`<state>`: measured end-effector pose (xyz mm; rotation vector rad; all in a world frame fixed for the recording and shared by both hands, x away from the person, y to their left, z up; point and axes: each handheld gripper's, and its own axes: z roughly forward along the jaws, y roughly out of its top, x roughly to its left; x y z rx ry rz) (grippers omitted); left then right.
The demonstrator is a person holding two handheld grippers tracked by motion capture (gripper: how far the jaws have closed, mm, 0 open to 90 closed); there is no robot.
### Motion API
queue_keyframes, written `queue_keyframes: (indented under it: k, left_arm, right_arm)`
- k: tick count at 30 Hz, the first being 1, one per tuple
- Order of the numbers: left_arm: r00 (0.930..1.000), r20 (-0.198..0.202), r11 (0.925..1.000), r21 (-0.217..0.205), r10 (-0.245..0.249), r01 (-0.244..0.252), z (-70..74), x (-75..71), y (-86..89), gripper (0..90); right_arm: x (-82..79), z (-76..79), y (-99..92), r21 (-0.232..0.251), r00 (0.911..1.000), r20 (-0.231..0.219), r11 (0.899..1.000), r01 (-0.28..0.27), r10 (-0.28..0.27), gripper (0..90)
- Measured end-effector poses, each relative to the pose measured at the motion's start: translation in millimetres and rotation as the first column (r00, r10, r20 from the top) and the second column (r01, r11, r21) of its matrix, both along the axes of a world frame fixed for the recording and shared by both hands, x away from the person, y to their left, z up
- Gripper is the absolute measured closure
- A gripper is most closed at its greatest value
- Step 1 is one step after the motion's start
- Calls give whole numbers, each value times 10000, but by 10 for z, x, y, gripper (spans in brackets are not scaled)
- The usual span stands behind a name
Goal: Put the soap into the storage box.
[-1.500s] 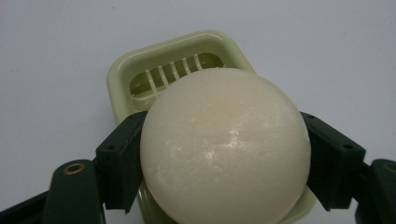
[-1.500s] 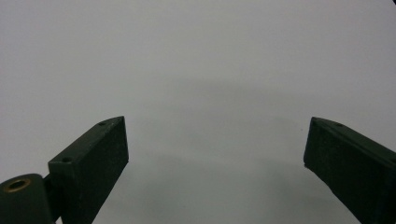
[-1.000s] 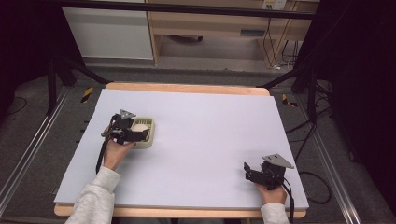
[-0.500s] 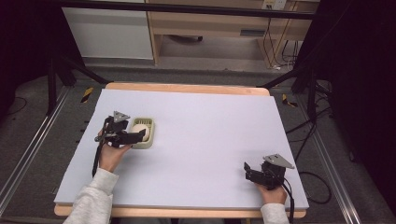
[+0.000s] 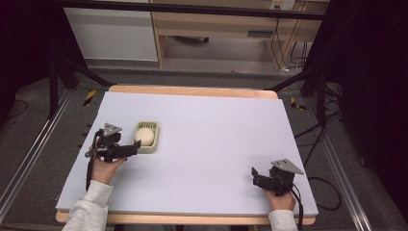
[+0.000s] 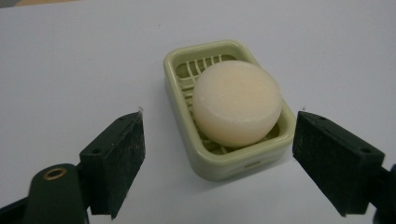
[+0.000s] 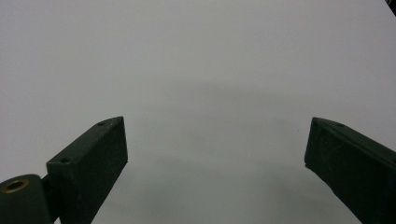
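Observation:
A pale green soap dish sits on the left part of the white table, with a round cream soap bar lying in it. The left gripper view looks down on the same dish and soap. My left gripper is open just short of the dish's near end, its jaws spread wider than the dish and touching nothing. My right gripper rests near the table's front right, open and empty over bare tabletop.
The white table top has a wooden strip along its far edge. Cables trail from both grippers off the front edge. A cabinet and shelving stand on the floor beyond the table.
My left gripper has drawn back toward the person and to the left, off the soap dish, leaving the dish and soap uncovered. The right gripper has stayed put.

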<state>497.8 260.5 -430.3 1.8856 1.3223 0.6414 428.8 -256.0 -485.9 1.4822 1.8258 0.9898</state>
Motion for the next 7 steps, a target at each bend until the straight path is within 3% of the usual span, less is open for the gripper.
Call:
queue_keyframes:
  k: [7]
  left_arm:
    - [9988,410,9994,175,282,-290,-91,-202,80,166]
  right_arm:
    - [2,1,-6,35,10000,-11,10000,16,-16,62]
